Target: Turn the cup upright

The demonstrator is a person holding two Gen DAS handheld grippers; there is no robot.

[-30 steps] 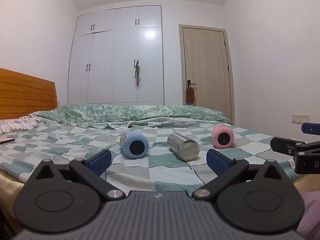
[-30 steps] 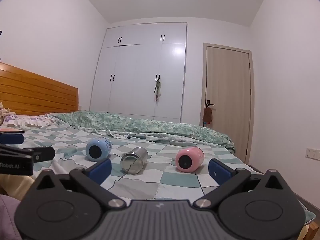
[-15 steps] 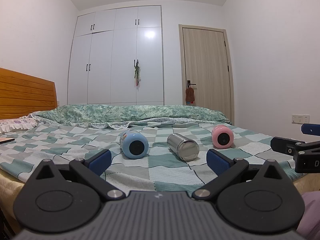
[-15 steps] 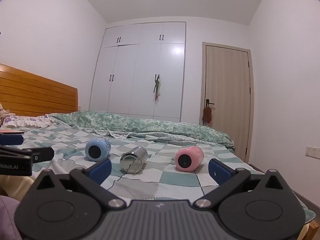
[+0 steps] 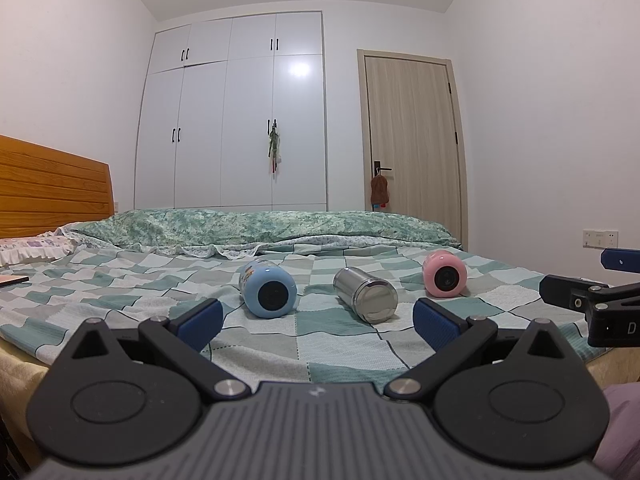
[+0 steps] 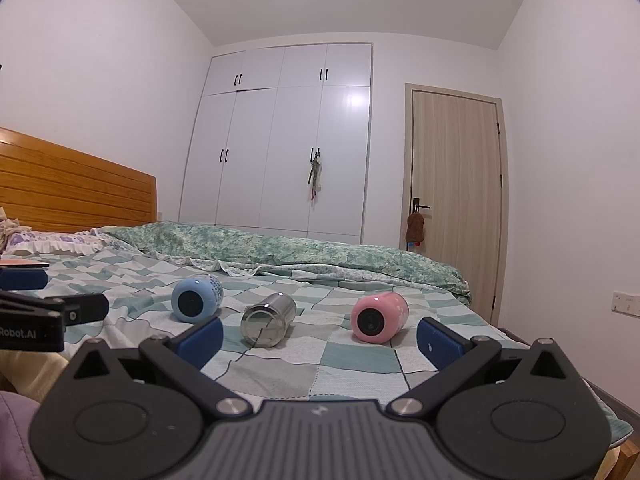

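Three cups lie on their sides on the checked bedspread: a blue cup (image 5: 267,290) on the left, a steel cup (image 5: 365,294) in the middle and a pink cup (image 5: 444,273) on the right. They also show in the right wrist view as the blue cup (image 6: 197,298), the steel cup (image 6: 268,319) and the pink cup (image 6: 379,316). My left gripper (image 5: 318,318) is open and empty, short of the blue and steel cups. My right gripper (image 6: 320,338) is open and empty, short of the steel and pink cups.
The bed (image 5: 120,280) has a folded green duvet (image 5: 260,226) at the far side, a wooden headboard (image 5: 52,188) and a pillow on the left. A white wardrobe (image 5: 240,120) and a door (image 5: 412,140) stand behind. The other gripper shows at each view's edge.
Both grippers have stayed open and almost still. The cups have not moved.
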